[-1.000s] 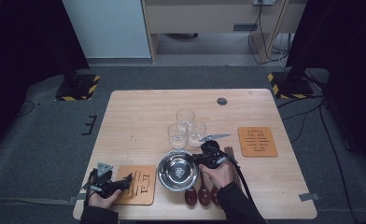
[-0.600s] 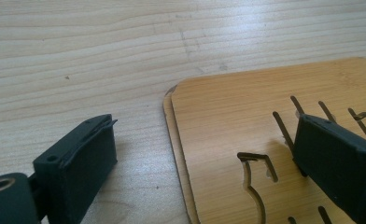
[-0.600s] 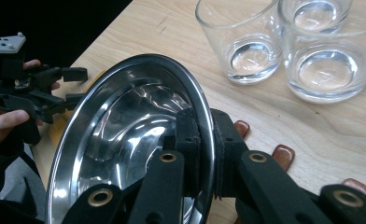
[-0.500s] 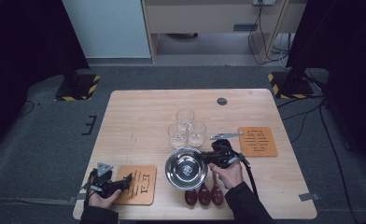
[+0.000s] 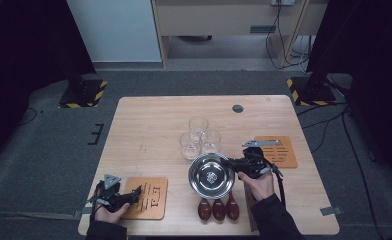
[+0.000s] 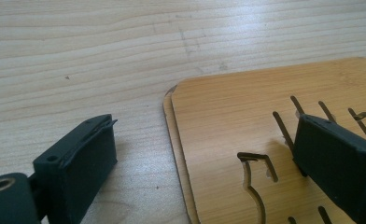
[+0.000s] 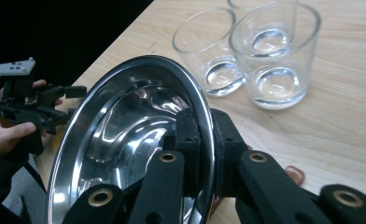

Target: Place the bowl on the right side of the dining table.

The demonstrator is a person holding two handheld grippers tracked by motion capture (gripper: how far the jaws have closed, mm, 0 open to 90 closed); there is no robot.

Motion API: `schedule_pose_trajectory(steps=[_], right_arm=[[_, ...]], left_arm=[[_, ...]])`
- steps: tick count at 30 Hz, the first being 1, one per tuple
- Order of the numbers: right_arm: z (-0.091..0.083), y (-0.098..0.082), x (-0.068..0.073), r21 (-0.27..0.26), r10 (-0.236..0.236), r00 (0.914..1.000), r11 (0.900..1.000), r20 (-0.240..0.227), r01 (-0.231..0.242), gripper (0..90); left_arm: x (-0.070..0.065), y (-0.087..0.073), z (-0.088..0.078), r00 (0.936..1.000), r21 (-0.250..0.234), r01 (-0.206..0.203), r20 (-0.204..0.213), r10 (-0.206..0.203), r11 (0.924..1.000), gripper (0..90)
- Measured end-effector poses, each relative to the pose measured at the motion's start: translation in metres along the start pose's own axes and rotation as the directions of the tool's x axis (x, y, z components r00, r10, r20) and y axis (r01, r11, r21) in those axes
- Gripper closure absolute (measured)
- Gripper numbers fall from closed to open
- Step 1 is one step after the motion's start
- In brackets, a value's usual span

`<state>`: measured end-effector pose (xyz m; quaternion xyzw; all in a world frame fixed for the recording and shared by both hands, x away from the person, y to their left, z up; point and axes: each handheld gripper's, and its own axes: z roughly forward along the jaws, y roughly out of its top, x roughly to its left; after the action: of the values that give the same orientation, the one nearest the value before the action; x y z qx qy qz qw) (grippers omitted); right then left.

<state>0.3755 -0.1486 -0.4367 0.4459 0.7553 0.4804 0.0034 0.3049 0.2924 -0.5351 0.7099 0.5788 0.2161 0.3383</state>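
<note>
Room: grey carpeted floor, dark curtains at both sides, a pale cabinet at the far wall.

Wooden table point(image 5: 149, 125): light top, a small dark round plug near its far edge.

Wooden coaster point(image 5: 148, 197), near left corner: flat square with cut-out slots, a second board showing beneath its edge in the left gripper view.

Second wooden coaster point(image 5: 280, 151), right side: same kind, lying flat.

Steel bowl point(image 5: 211, 176): polished, near the middle of the table's near half, just this side of the glasses; tilted in the right gripper view, its rim clamped.

Three glass tumblers point(image 5: 200, 137): clear, upright, clustered touching or nearly so at the table's centre.

Three dark reddish-brown spoon-like pieces point(image 5: 218, 209): side by side at the near edge, below the bowl.

Right gripper point(image 7: 202, 140): held in the person's right hand, jaws pinched together on the bowl's rim, one pad inside, one outside.

Left gripper point(image 6: 204, 163): in the left hand at the near left corner, jaws spread, one over bare table, one over the coaster's edge, nothing between the pads.
</note>
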Motion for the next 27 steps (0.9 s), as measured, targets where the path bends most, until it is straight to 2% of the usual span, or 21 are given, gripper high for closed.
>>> schedule_pose_trajectory(steps=[13,27], right_arm=[[-0.018,0.003,-0.013,-0.054,0.024,0.9996,0.998,0.012,-0.024,83.6],[-0.041,0.008,-0.035,-0.125,0.082,0.9949,0.989,0.060,-0.074,83.6]], left_arm=[[0.000,0.000,0.000,1.0000,0.000,0.000,0.000,0.000,1.0000,5.3],[0.000,0.000,0.000,1.0000,0.001,0.000,0.000,0.000,1.0000,5.3]])
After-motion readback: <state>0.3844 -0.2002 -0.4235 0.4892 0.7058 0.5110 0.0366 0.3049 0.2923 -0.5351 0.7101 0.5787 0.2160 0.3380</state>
